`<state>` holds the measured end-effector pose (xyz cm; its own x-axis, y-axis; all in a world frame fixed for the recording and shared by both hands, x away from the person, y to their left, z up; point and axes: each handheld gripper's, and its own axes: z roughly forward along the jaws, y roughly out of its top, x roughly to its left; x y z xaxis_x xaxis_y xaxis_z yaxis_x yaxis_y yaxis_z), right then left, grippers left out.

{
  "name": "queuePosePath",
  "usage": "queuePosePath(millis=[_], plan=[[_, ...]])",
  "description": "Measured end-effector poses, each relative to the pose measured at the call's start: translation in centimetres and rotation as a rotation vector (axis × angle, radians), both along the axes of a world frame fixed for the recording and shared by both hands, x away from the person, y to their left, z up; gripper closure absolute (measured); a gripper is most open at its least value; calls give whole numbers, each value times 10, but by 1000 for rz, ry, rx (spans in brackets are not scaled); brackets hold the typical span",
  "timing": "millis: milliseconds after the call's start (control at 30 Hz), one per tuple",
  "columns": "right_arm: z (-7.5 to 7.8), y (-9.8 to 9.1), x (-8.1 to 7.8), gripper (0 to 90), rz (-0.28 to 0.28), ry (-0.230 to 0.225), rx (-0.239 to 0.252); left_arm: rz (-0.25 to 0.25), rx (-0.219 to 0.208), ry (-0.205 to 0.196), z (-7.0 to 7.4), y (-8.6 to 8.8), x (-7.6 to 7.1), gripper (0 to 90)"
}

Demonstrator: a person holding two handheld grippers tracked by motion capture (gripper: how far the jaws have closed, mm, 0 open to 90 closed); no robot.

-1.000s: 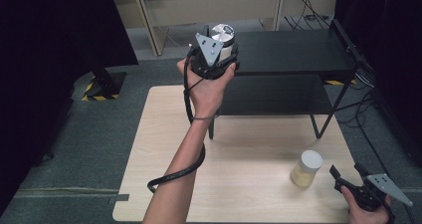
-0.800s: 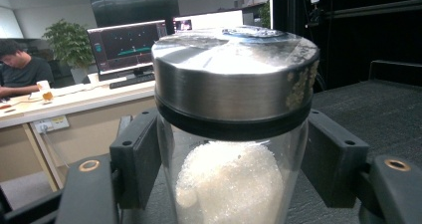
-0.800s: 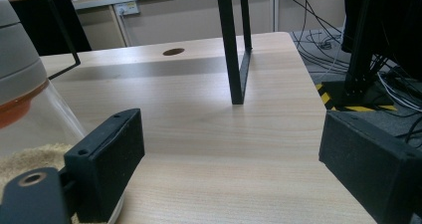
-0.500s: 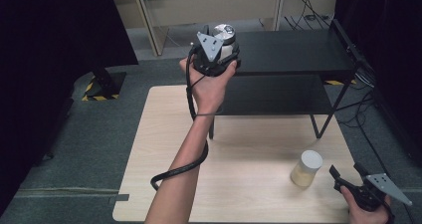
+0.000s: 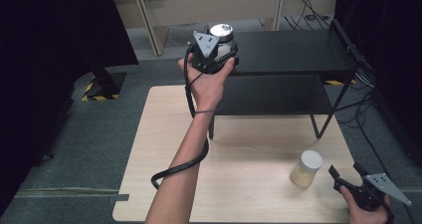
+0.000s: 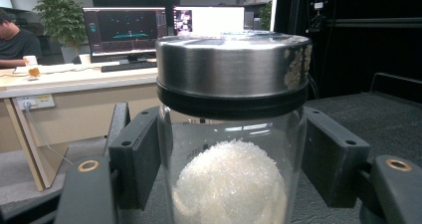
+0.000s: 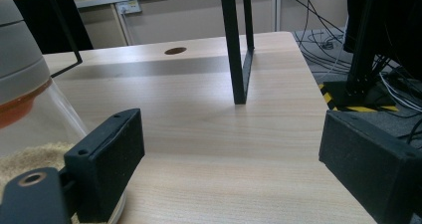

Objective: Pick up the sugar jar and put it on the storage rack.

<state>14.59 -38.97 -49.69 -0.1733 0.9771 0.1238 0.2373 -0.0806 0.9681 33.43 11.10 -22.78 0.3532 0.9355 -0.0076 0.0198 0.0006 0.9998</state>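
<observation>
A clear glass jar [image 6: 231,149] with a silver metal lid was held upright between the jaws of the left hand-held gripper [image 5: 215,52], at the near left corner of the black shelf [image 5: 293,52]. White crystals were heaped inside it.

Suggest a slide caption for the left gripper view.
Left gripper clamps a metal-lidded glass jar of white crystals above a black shelf.
</observation>
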Motion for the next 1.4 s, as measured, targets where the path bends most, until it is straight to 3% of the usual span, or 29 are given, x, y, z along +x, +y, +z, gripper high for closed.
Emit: queuePosePath(millis=[300, 400, 433, 533, 1000, 1400], plan=[[0, 0, 0, 109, 2, 1, 0, 6, 15, 1, 2, -1, 0, 288], [0, 0, 0, 109, 2, -1, -1, 14, 12, 4, 3, -2, -1, 230], [0, 0, 0, 109, 2, 0, -1, 20, 4, 0, 3, -2, -2, 166], [0, 0, 0, 109, 2, 1, -3, 27, 13, -11, 1, 0, -4, 144], [1, 1, 1, 108, 1, 3, -10, 4, 49, -108, -22, 14, -38, 147], [1, 2, 1, 108, 0, 2, -14, -30, 60, -150, -46, 25, -60, 148]])
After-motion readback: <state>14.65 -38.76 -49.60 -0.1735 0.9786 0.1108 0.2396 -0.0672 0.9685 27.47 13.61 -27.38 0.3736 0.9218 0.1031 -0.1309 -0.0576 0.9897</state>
